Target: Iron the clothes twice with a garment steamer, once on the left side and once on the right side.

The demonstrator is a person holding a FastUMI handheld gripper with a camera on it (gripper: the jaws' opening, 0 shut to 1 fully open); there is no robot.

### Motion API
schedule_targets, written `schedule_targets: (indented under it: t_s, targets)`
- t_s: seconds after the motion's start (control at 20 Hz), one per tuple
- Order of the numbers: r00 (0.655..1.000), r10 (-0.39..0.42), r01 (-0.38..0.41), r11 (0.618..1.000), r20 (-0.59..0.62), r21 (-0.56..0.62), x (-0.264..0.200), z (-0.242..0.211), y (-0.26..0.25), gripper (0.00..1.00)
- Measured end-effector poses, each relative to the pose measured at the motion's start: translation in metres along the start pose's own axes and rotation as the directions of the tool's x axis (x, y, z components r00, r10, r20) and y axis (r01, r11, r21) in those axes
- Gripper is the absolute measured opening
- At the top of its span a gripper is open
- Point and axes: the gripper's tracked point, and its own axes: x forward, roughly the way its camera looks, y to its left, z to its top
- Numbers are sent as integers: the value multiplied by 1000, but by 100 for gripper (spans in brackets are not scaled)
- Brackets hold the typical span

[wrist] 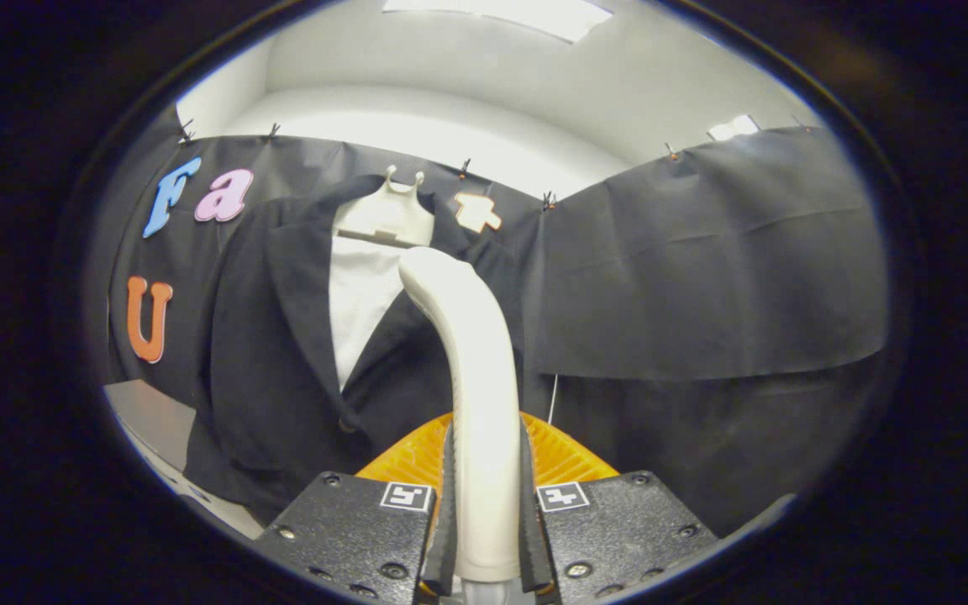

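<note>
The tongs [486,512] are closed tightly on the handle of a garment steamer [471,370], one finger pressing on each side of it, with no gap visible between the fingers and the handle. The handle is pale and smooth, rising straight up from between the fingers and then curving forward at its rounded top (the working face of the steamer points away and cannot be seen). Just beyond the fingers, at either side of the handle, sits an orange ribbed part [404,458], though whether it belongs to the tongs or to the steamer is unclear.

Beyond the steamer hangs the clothing: a dark jacket [270,361] over a white shirt [360,302], on a pale hanger [387,218] hooked at the top of the black cloth wall [702,277]. The jacket hangs a little to the left of the steamer, its lapels open so the shirt shows between them. The steamer's head sits level with the upper chest, in front of the lapel on the right-hand side, but whether it touches the fabric cannot be told.

As for progress, the steamer is in hand and raised toward the garment, so picking it up is done. Nothing shows whether either pass has been made; no steam or smoothed patch is visible. By my judgement both the left and right strokes may well remain.
</note>
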Motion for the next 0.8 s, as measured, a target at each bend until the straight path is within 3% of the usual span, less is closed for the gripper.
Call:
schedule_targets:
  t_s: [0.15, 0.45, 0.8]
  targets:
    - [1000, -8, 7, 999, 17, 32, 40, 23, -3, 32]
    - [1000, -1, 2, 998, -5, 58, 98, 27, 0, 32]
    - [998, -45, 45, 999, -42, 4, 87, -17, -7, 32]
